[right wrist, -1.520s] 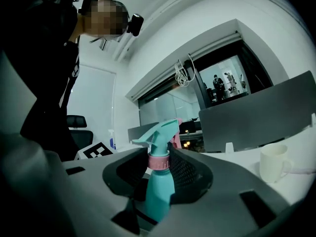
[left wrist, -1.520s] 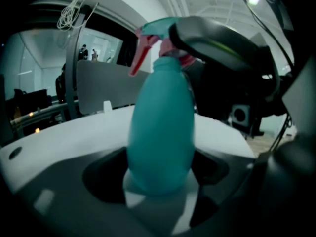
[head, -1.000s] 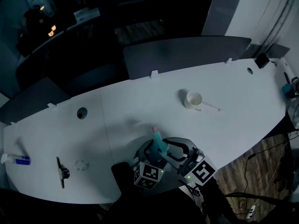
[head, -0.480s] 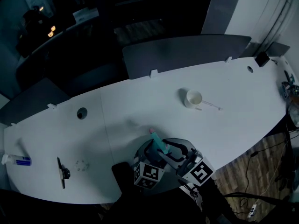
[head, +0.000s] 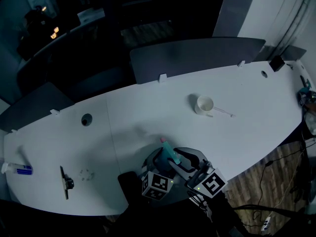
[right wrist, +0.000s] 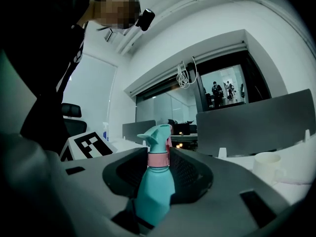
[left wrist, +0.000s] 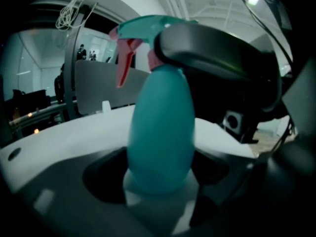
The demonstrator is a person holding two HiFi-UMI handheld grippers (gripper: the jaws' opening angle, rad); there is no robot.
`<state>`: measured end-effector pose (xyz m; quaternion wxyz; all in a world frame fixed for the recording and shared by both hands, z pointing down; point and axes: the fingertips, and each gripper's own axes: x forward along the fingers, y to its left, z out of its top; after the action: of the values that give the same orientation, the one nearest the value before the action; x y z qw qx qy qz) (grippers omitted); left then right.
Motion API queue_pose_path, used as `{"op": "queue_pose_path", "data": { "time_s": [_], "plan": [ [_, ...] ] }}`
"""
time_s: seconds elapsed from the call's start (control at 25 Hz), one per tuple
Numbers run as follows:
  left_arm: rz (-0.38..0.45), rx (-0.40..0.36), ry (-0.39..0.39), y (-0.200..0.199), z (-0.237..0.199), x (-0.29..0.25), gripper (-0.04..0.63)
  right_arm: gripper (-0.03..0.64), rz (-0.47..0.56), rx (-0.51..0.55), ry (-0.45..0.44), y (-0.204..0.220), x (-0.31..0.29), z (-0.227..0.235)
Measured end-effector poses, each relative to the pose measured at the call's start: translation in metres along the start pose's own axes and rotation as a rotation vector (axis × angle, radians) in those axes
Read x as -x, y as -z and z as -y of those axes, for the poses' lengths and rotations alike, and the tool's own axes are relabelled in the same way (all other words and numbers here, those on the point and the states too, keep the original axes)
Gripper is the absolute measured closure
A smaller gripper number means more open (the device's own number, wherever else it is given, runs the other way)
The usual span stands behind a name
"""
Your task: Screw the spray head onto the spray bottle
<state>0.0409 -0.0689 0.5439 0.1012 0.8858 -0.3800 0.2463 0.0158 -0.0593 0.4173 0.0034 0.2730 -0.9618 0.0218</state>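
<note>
A teal spray bottle [head: 169, 153] with a pink collar [right wrist: 159, 158] stands tilted over the table's near edge, held between both grippers. My left gripper [head: 160, 163] is shut on the bottle's lower body [left wrist: 160, 132]. The teal spray head [left wrist: 143, 28] with its pink trigger [left wrist: 124, 58] sits on the neck. My right gripper [head: 180, 158] comes in from the right, and its dark jaws close round the back of the spray head. In the right gripper view the bottle [right wrist: 155, 191] rises between the two jaws, spray head [right wrist: 157, 135] on top.
A white cup [head: 204, 104] with a thin stick [head: 223, 113] beside it sits mid-table. At the far left lie a small white bottle [head: 17, 169], a black tool [head: 64, 182] and a small disc [head: 86, 174]. A cable hole [head: 87, 119] and grey dividers [head: 197, 56] lie farther back.
The bottle's top and the right gripper's marker cube shift by a few pixels. Both grips stay as they were.
</note>
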Motion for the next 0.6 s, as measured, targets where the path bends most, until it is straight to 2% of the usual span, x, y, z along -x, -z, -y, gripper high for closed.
{"op": "queue_pose_path", "data": {
  "time_s": [0.2, 0.4, 0.6],
  "plan": [
    [-0.001, 0.003, 0.003, 0.0001, -0.0004, 0.0002, 0.198, 0.474, -0.038, 0.003, 0.031, 0.0060, 0.0052, 0.0009],
    [0.002, 0.002, 0.002, 0.0017, -0.0011, -0.0008, 0.196, 0.474, -0.056, 0.003, 0.025, 0.0073, 0.0056, 0.0009],
    [0.001, 0.005, 0.002, 0.0006, -0.0006, -0.0003, 0.198, 0.474, -0.070, -0.043, 0.025, 0.0071, 0.0105, 0.0023]
  ]
}}
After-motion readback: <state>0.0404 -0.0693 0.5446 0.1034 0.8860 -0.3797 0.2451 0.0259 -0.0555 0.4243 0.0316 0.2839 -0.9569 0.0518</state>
